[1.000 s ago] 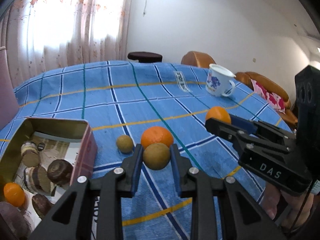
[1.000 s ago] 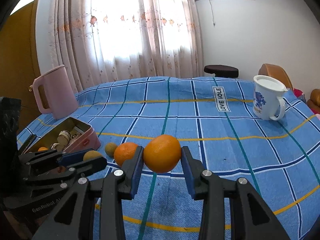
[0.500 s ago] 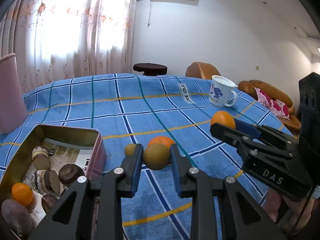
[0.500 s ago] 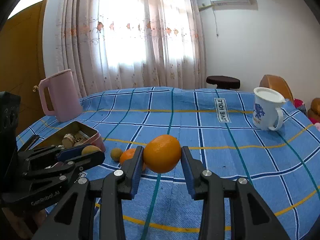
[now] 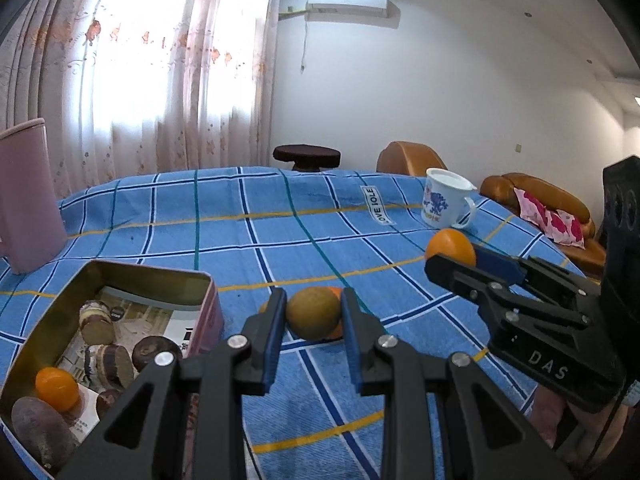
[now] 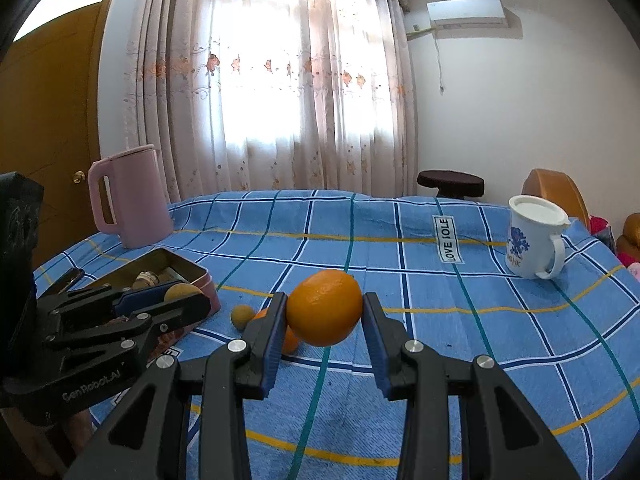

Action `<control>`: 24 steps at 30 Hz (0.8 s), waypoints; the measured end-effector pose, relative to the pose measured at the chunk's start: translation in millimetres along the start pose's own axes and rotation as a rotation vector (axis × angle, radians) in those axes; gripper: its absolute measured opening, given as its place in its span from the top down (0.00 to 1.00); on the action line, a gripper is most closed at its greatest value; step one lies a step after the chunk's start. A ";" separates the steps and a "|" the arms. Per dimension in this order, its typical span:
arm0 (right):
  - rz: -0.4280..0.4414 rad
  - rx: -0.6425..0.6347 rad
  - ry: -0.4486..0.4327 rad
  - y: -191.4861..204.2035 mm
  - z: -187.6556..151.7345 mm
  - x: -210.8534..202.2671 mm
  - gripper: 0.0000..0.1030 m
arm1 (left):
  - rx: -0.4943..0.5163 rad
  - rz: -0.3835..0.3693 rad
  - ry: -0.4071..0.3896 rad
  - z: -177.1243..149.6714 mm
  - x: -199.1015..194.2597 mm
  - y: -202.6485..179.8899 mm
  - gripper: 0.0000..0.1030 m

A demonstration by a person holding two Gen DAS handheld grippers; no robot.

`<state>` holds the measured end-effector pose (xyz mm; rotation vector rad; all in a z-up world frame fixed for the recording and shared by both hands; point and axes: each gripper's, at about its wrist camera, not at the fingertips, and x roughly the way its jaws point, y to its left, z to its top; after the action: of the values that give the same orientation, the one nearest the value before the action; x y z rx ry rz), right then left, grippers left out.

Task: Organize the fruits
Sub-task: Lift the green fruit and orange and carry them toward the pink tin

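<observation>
While the left tool (image 5: 313, 318) clamps a round brown-green fruit (image 5: 313, 317) above the blue checked bench (image 5: 280, 240), the right tool (image 6: 324, 314) grips a glossy, dimpled orange (image 6: 325, 307); a rectangular metal tin (image 5: 120, 280) lies near left.

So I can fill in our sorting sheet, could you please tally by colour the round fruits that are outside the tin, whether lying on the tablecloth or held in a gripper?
Orange: 2 (held orange, loose orange)
Brownish: 2 (held brown fruit, small loose brown fruit)
Total: 4
</observation>
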<state>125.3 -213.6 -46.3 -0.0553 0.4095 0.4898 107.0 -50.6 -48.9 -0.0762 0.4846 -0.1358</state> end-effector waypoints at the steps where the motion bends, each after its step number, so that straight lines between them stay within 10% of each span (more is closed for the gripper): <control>1: 0.000 -0.003 -0.005 0.8 -0.1 -1.0 0.62 | 0.000 0.001 -0.004 -0.1 -0.9 0.2 0.72; 24: -0.007 -0.054 -0.098 9.7 -0.3 -19.4 0.62 | 0.024 0.035 -0.083 -1.5 -17.0 -1.9 0.72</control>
<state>105.0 -213.7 -38.4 -0.0847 0.2995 0.4951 91.1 -50.0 -42.2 -0.0500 0.4016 -0.1038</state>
